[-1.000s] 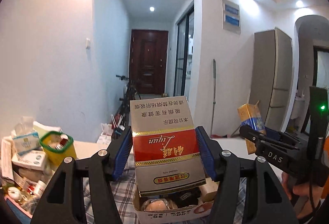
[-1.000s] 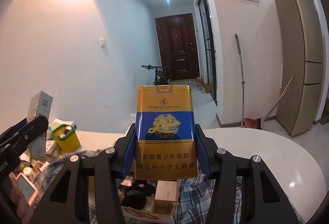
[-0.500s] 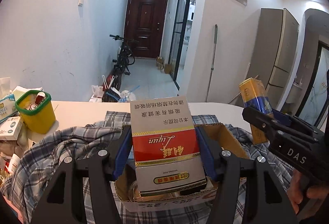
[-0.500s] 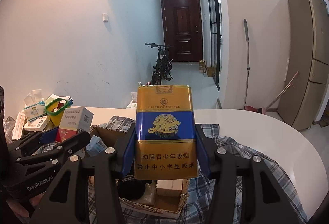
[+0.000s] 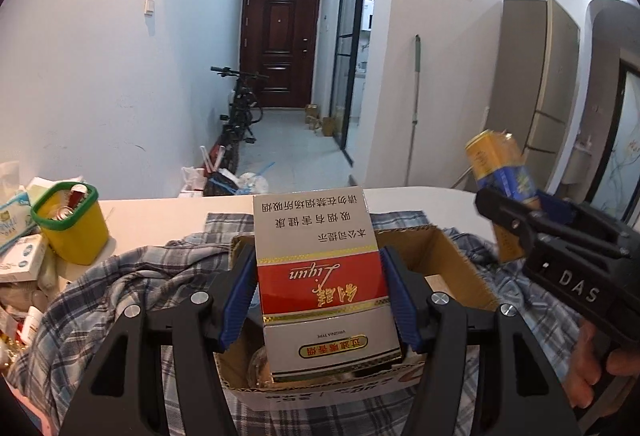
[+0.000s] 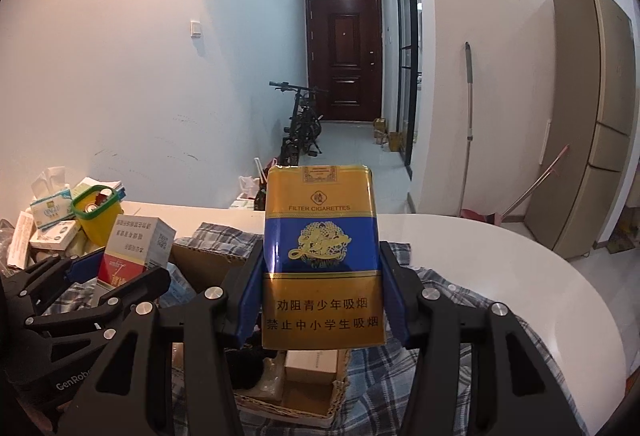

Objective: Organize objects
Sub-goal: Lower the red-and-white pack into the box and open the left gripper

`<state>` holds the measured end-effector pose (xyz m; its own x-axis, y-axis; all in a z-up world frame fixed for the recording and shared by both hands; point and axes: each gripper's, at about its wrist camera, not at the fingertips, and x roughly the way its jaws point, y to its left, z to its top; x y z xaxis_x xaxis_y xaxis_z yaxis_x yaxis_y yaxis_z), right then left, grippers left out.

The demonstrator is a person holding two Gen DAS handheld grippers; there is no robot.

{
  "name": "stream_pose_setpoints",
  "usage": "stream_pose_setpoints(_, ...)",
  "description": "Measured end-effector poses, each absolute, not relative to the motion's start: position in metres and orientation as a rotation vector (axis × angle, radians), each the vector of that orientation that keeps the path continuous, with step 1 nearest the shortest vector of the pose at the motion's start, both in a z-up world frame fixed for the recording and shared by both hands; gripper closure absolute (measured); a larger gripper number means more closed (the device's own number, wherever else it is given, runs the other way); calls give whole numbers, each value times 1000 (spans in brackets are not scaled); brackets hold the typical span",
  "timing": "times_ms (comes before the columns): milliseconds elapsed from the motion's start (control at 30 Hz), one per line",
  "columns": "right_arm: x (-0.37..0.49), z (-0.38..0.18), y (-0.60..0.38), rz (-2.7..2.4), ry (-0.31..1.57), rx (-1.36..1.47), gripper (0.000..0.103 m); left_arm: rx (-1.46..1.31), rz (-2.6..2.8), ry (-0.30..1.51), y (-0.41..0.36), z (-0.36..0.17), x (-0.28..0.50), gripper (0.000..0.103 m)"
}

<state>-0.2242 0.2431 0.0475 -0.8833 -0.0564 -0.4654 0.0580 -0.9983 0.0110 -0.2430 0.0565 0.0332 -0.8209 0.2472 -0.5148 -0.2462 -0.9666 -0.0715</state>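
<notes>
**Two cigarette packs held over the open box**

While you hold both grippers above the cardboard box (image 5: 456, 264), each one is clamped on a pack. Your left gripper (image 5: 320, 296) grips the red and silver cigarette pack (image 5: 324, 276) by its sides between the blue pads (image 5: 240, 300), with the print upside down to its camera. Your right gripper (image 6: 322, 300) pinches the gold and blue cigarette pack (image 6: 322, 256) the same way, upright. The box sits on a plaid shirt (image 5: 132, 276) spread over the white table (image 6: 500, 260), with small items already inside. A yellow container (image 5: 72, 224) stands at the left beside tissue packs (image 6: 50, 207).
</notes>
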Motion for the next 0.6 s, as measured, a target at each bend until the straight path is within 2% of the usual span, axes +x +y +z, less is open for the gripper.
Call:
stream_pose_setpoints(267,-229,42,246,-2982,1,784,52,-932,2708,124,77,8,-259,40)
stream_pose_setpoints(467,-230,38,244,-2970,19,800,52,-1014,2681,135,82,-8,-269,39)
stream_pose_setpoints(500,-230,38,243,-2970,19,799,52,-1015,2687,135,82,-9,-269,36)
stream_pose_setpoints(533,-229,39,244,-2969,17,797,52,-1007,2702,135,81,-8,-269,23)
stream_pose_setpoints(600,-229,39,244,-2969,11,796,52,-936,2771,118,75,0,-263,10)
